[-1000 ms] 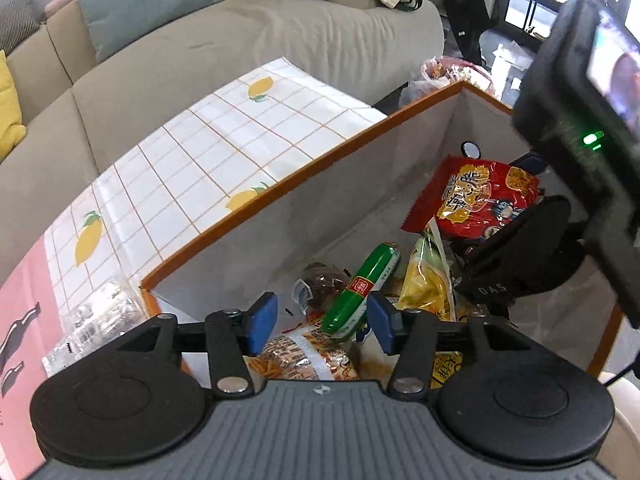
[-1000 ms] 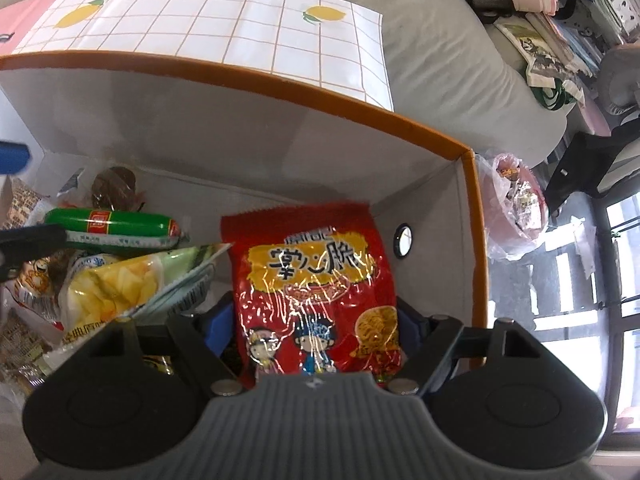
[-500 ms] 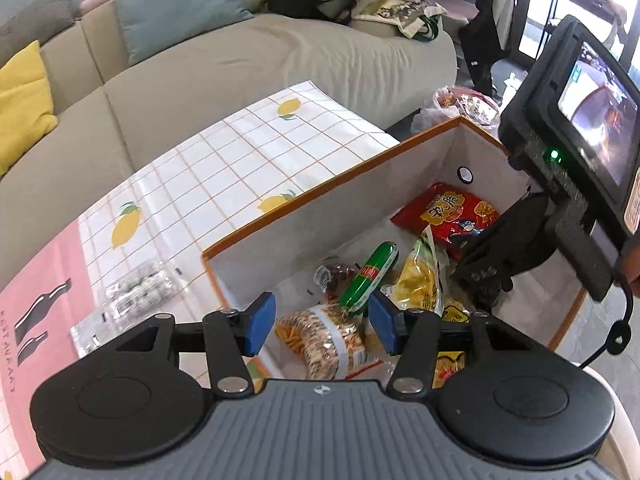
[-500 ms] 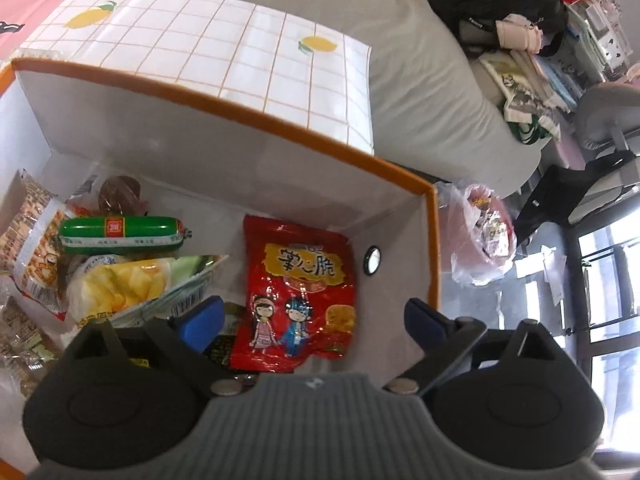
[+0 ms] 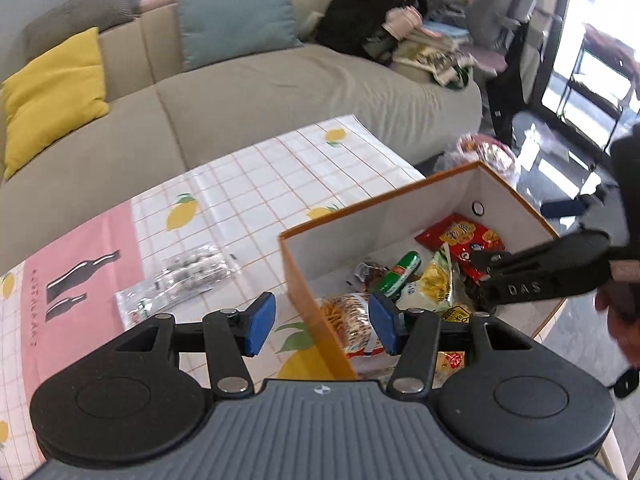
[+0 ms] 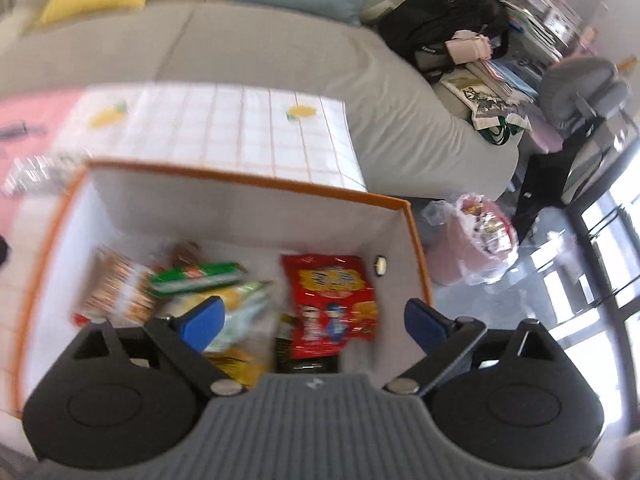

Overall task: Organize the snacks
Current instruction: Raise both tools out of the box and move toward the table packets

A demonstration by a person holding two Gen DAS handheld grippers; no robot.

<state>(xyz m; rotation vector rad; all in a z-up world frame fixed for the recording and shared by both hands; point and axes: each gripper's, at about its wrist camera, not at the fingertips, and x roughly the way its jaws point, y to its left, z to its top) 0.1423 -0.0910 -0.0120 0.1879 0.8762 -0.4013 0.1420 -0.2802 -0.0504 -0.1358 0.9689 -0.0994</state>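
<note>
Left wrist view shows "DAS" printed on your right claw (image 5: 520, 280). Both claws gape wide, empty; your left claw (image 5: 320, 328) straddles the orange-rimmed box (image 5: 380, 200) wall. Red snack packet (image 6: 332, 304) lies inside, its lettering unreadable.

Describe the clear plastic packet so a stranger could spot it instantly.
Start at the lemon-print tablecloth before the sofa. Left of the orange-rimmed box, outside it, lies the clear plastic packet. It is the only snack on the cloth; the others sit in the box.
</note>
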